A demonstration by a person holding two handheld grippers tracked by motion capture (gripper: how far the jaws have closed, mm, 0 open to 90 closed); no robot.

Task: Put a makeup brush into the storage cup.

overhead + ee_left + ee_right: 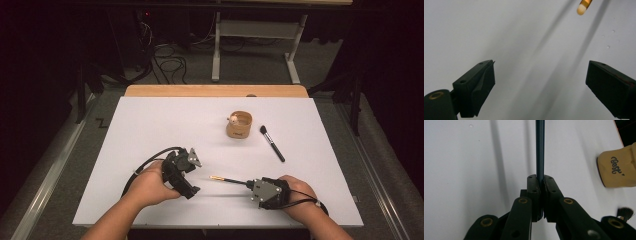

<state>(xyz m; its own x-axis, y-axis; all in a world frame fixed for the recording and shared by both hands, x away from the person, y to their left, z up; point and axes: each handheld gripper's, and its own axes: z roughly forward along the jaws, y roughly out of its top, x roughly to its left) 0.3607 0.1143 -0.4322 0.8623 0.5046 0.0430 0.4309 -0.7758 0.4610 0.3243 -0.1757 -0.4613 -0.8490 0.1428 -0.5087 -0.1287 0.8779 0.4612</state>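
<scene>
A: Start at the left. What is the left gripper [192,176] doing?

B: Its jaws stand wide apart with nothing between them. In the left gripper view only bare white table [519,37] lies in the gap.

A: And the thing being worked with?

B: A thin dark brush [231,180] with a gold ferrule and a pale tip. It sits between the two hands, its long axis running across the table, almost level, tip toward the left gripper. In the left gripper view that tip [582,7] shows at the top edge, beyond the open jaws and off to one side.

A: Who has it?

B: The right gripper [248,184] is clenched on the handle end; the right gripper view shows the dark shaft [540,147] running straight out from between the closed jaws.

A: So the next move?

B: I'd judge the left gripper must swing toward the tip and line its gap across the shaft. It is the free one and the tip lies near it but apart.

A: Farther right?

B: A tan cup [239,124] and a black brush [272,143] lie well apart from both hands.
</scene>
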